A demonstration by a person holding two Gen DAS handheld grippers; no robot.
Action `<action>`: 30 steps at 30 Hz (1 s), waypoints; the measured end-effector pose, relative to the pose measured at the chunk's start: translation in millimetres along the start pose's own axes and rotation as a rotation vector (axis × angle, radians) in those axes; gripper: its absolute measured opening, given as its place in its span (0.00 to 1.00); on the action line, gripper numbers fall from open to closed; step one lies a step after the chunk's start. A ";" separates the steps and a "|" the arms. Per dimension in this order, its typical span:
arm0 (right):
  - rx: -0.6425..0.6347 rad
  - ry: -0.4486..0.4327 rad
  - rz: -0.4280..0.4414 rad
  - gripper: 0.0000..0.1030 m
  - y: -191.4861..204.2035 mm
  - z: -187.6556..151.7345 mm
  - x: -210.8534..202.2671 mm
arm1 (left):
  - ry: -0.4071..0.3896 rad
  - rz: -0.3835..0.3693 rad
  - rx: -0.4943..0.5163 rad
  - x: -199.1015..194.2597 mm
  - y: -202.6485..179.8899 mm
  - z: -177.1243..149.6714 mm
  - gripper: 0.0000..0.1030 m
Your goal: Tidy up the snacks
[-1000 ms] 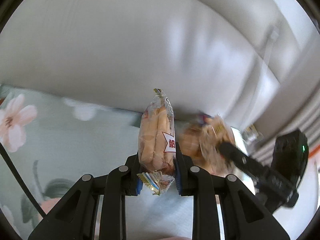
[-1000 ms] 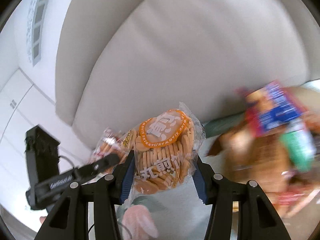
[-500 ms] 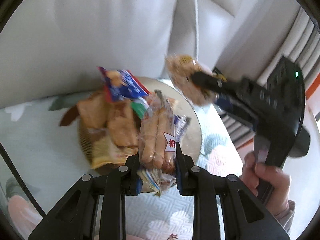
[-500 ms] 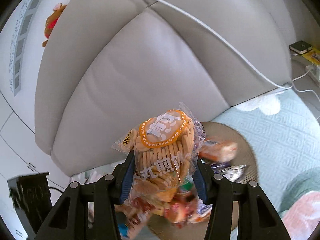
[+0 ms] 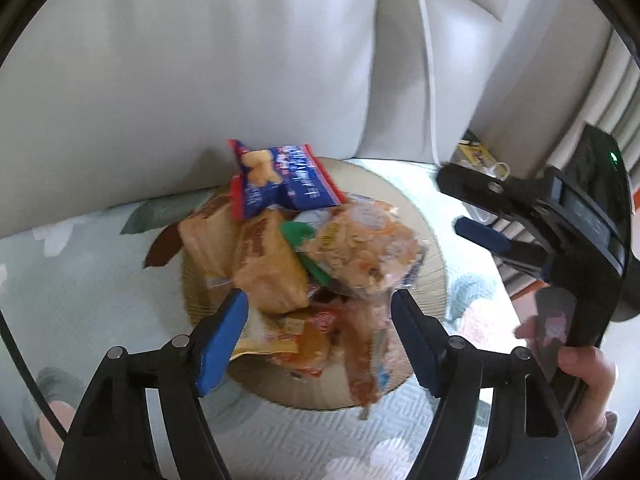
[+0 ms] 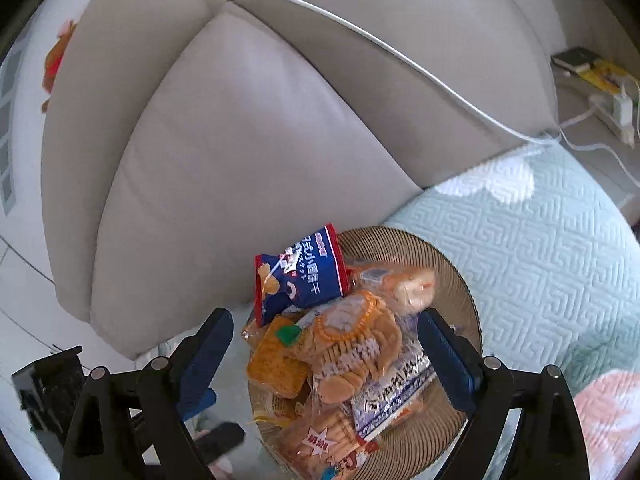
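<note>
1. Left gripper (image 5: 318,334) hovers over the tray (image 5: 430,248) on the sofa cover (image 5: 80,280), its fingers opening with nothing clamped.
2. Right gripper (image 6: 326,354) fingers are opening above the biscuit bag (image 6: 352,344) lying on the snack pile.
3. Blue packet (image 6: 304,276) sits at the pile's 11 o'clock.

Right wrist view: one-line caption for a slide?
Right gripper, jaws opening, above a round woven tray heaped with snack packets, a blue biscuit bag on top, beside a beige sofa cushion.
</note>
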State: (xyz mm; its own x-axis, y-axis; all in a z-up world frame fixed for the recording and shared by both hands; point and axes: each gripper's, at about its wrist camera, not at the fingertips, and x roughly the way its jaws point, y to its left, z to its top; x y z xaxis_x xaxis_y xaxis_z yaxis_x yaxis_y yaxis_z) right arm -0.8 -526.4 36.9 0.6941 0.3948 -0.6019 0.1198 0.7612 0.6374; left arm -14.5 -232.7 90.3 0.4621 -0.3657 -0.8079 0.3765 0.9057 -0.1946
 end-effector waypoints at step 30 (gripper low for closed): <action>-0.383 0.335 -0.272 1.00 68.4 -95.2 18.4 | 0.072 0.242 -0.190 25.4 48.2 -50.9 0.70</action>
State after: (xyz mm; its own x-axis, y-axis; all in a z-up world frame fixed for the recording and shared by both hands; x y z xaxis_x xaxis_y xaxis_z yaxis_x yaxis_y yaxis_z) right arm -47.4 -418.1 23.6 0.4038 0.2531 -0.8792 -0.0465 0.9654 0.2565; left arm -25.5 -187.4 32.1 0.4593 -0.1247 -0.8795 0.1025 0.9909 -0.0869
